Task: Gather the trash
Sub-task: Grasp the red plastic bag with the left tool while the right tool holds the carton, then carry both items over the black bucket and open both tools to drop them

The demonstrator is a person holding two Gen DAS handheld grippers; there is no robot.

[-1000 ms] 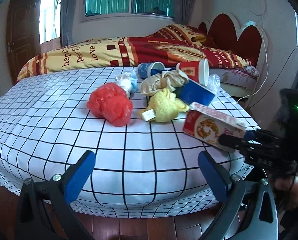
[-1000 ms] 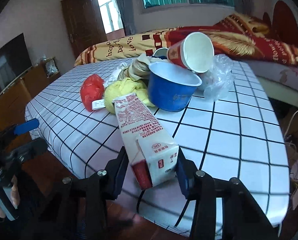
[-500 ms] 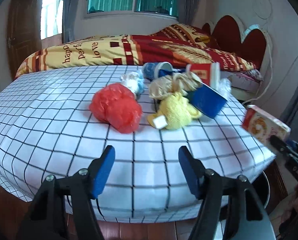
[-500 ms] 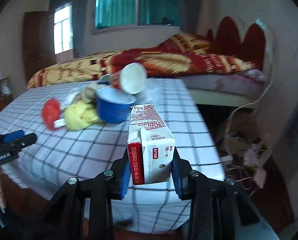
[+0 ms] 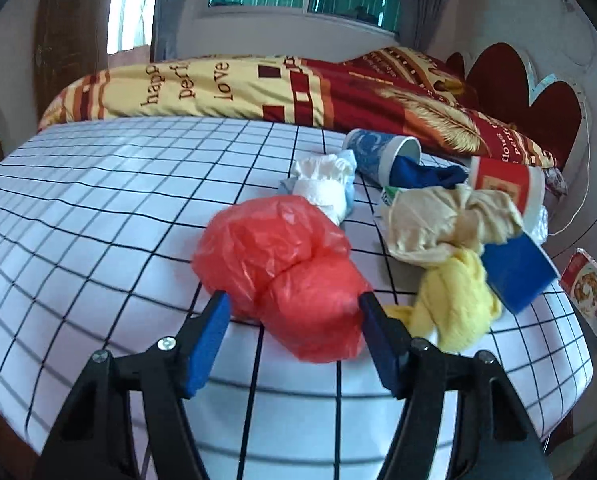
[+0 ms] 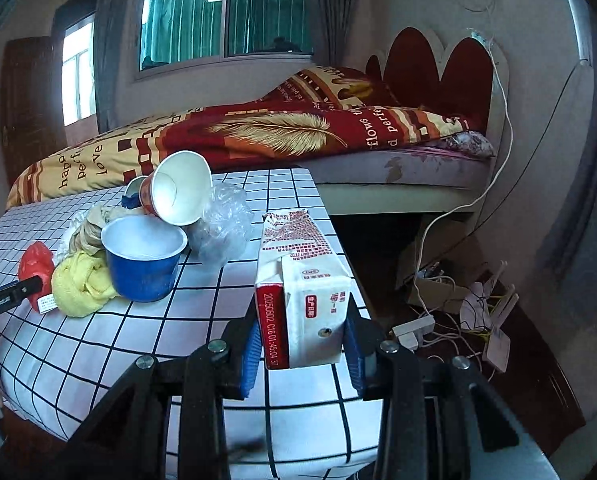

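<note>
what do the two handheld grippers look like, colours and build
Both match: the left gripper and right gripper have black angular plastic arms with silver screws at the joints and flat blue pads lining the fingers. No cables or sleeves show.

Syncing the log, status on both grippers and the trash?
Right gripper shut on carton, off the table. Left gripper closing around red bag, pads not pressing yet. Yellow cloth close by right pad.

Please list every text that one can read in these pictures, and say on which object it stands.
"2025/06/02 C16:01:45:04 37": red side of the milk carton in the right gripper.
"love", "perf", "flows": bedspread.
Carton's other print, red paper cup and white tag: too small or blurred.
</note>
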